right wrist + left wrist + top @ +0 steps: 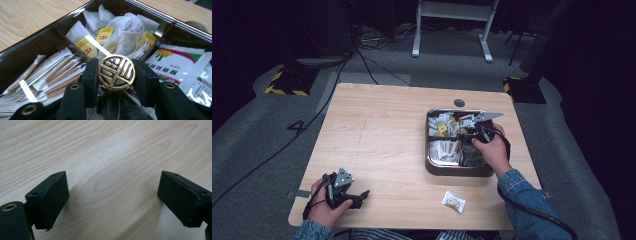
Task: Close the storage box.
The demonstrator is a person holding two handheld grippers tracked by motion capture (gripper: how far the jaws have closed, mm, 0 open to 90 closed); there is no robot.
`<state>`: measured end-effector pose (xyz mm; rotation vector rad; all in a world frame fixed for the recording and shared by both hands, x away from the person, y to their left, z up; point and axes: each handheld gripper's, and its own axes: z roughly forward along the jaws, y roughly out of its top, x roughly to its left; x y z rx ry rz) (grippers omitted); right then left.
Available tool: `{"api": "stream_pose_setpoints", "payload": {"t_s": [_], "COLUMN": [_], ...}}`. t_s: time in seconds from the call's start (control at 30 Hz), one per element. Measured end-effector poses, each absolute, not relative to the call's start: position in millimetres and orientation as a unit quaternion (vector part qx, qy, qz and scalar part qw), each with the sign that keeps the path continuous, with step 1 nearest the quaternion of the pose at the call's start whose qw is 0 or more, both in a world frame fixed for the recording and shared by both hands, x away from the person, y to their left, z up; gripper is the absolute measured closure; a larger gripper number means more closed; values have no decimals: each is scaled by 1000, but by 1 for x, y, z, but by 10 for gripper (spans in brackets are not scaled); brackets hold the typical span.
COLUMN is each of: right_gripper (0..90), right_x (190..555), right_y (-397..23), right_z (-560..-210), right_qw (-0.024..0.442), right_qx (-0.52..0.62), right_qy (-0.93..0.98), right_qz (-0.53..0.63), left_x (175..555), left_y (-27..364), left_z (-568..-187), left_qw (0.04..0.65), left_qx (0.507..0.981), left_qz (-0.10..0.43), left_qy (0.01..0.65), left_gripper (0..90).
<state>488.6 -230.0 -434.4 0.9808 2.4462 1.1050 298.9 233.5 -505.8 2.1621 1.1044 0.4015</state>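
Note:
A round gold-and-dark-blue disc [116, 72] stands on edge between the two black jaws of my right gripper [116, 79], which is shut on it just above the dark metal tray [37, 37]. From above, my right gripper [472, 129] hangs over the tray's [459, 172] far right compartment, with a hand behind it. My left gripper [357, 198] rests low at the table's near left corner. In its own view, the left gripper [112, 200] has its jaws wide apart over bare wood, with nothing between them.
The tray's compartments hold tea bags with yellow tags [107, 37], paper stick packets [57, 72] and white sachets with a yellow flower print [175, 62]. One small white packet [453, 201] lies on the table near the front edge. A cable hole [459, 103] sits behind the tray.

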Motion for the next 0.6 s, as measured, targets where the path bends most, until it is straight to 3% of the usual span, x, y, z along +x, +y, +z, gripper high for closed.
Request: {"api": "stream_pose_setpoints", "payload": {"t_s": [0.6], "right_gripper": [580], "right_x": [488], "right_y": [-229], "right_z": [-438], "right_qw": [143], "right_qx": [353], "right_qy": [840], "right_qz": [386], "left_x": [298], "left_y": [234], "left_z": [-506], "left_qw": [335], "left_qx": [827], "left_qz": [154], "left_qy": [424], "left_gripper": [104]}}
